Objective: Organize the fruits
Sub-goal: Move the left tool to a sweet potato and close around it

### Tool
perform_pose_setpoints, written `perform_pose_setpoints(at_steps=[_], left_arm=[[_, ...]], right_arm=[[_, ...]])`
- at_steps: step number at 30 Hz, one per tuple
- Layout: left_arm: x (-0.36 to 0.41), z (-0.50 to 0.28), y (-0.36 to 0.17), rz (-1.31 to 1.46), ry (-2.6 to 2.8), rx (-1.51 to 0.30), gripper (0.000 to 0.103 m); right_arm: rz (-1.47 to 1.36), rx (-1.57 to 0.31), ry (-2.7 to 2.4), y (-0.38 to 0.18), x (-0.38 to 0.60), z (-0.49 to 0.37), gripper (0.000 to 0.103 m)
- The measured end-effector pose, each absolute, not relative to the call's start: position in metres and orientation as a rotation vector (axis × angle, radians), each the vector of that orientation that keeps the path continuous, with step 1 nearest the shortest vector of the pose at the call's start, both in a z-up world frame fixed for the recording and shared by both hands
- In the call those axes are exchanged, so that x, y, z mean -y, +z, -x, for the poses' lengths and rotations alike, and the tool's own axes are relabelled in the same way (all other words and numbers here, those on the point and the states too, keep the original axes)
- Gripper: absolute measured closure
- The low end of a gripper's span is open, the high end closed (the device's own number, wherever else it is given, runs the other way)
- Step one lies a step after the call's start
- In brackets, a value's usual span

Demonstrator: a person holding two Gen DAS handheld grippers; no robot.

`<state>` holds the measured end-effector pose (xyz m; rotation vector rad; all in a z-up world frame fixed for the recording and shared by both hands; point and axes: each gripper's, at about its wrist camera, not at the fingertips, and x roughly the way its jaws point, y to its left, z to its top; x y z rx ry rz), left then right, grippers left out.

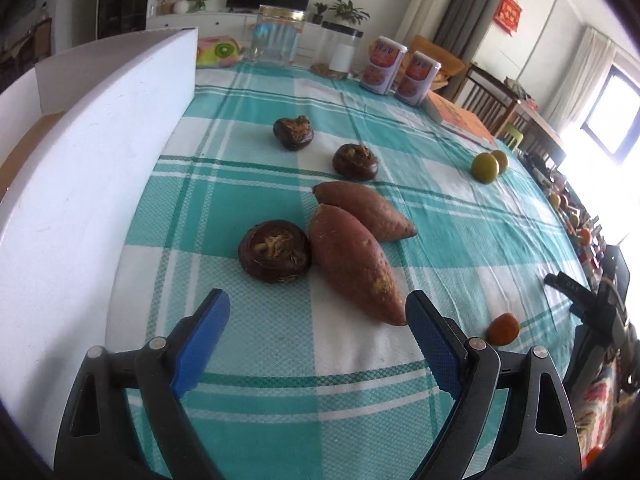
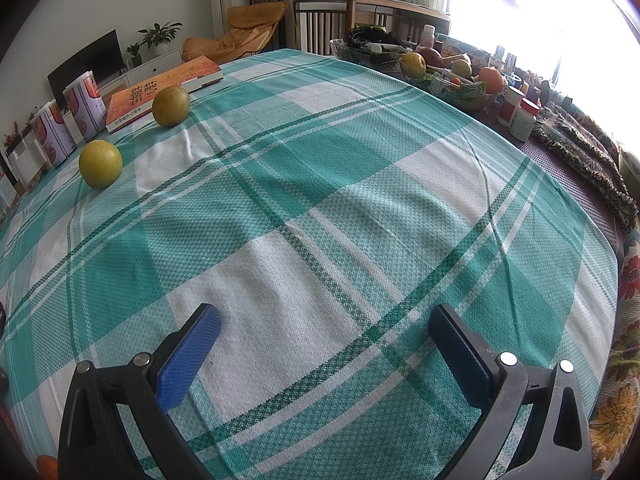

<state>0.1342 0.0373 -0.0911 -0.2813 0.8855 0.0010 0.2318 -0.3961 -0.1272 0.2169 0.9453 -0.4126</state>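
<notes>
My left gripper [image 1: 318, 312] hangs open over the checked cloth with nothing between its blue pads. Just beyond it lie two sweet potatoes, the near one [image 1: 354, 264] and the far one [image 1: 364, 210], with a dark water chestnut [image 1: 275, 250] touching the near one's left side. Two more water chestnuts [image 1: 355, 161] [image 1: 293, 133] sit farther back. Two yellow-green round fruits [image 1: 485, 167] lie at the right, seen also as the near fruit [image 2: 100, 163] and the far fruit [image 2: 171, 106]. A small orange-red fruit [image 1: 503, 329] lies beside the right finger. My right gripper [image 2: 324, 322] is open over bare cloth.
A white box [image 1: 100, 152] stands along the left, its wall close to the left finger. Jars [image 1: 278, 34], two cans [image 1: 400, 70] and an orange book [image 2: 160, 88] line the back. A fruit basket [image 2: 452, 76] and small tubs [image 2: 520, 114] sit at the table's far right edge.
</notes>
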Motion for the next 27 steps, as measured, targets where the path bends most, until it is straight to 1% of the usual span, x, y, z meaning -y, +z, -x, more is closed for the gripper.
perform_pose_setpoints(at_steps=[5,13,21,27], left_arm=[[-0.016,-0.132,-0.091,0.128,0.019,-0.904,0.013],[-0.008,-0.136,-0.090,-0.014,0.068,-0.901,0.012],[-0.014,-0.138,-0.094,-0.043,0.094,-0.920,0.012],[-0.019,-0.118,-0.096,0.110,-0.041,-0.979,0.011]], right_arm=[[-0.217,-0.945,-0.413,-0.127,0.396,-0.232,0.000],[-0.217,-0.946,-0.413,-0.127,0.396,-0.232,0.000],[-0.217,-0.946,-0.416,-0.127,0.396,-0.232,0.000],[-0.217,-0.946,-0.415,-0.127,0.396,-0.232,0.000]])
